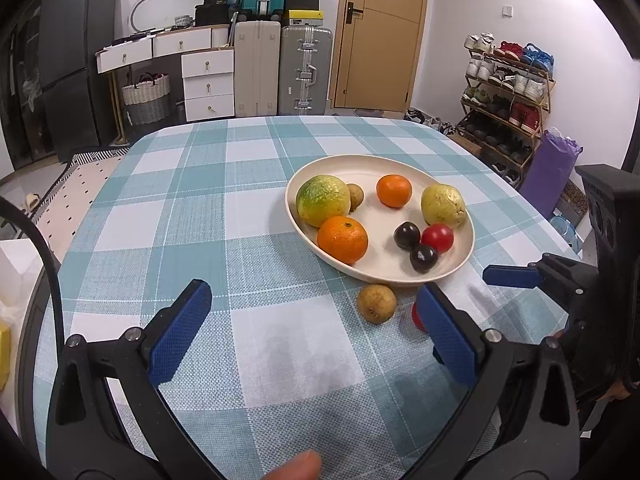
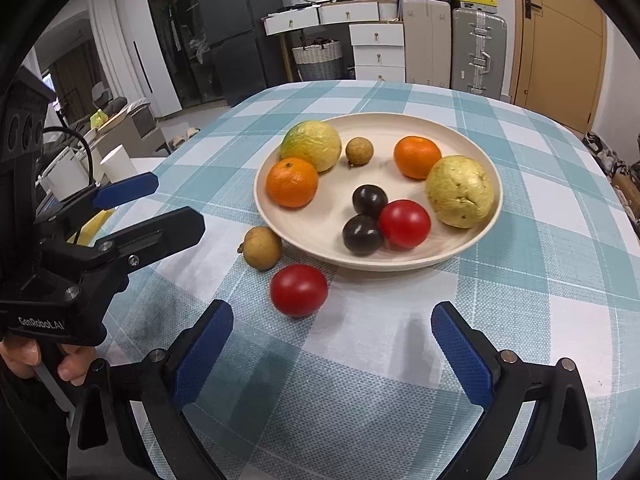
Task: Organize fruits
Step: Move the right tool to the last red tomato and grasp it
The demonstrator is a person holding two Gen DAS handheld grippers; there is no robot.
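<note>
Plates: one cream plate (image 2: 460, 258)
Oranges: two (image 2: 292, 182) (image 2: 417, 157)
Large yellow-green fruits: two, possibly guavas (image 2: 312, 145) (image 2: 460, 191)
Dark plums: two (image 2: 369, 200) (image 2: 362, 235)
Red tomatoes: two (image 2: 405, 223) (image 2: 299, 289)
Small brown fruits: two (image 2: 359, 151) (image 2: 262, 248)
Grippers: two (image 1: 316, 332) (image 2: 332, 354)

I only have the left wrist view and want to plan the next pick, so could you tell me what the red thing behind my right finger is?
Observer: A whole red tomato on the tablecloth, outside the plate.
Operator: Is it touching the brown fruit?
Observer: No, the small brown fruit lies apart from it, near the plate's rim.
Operator: Is the right gripper near it?
Observer: The right gripper is open and empty, tomato just ahead.
</note>
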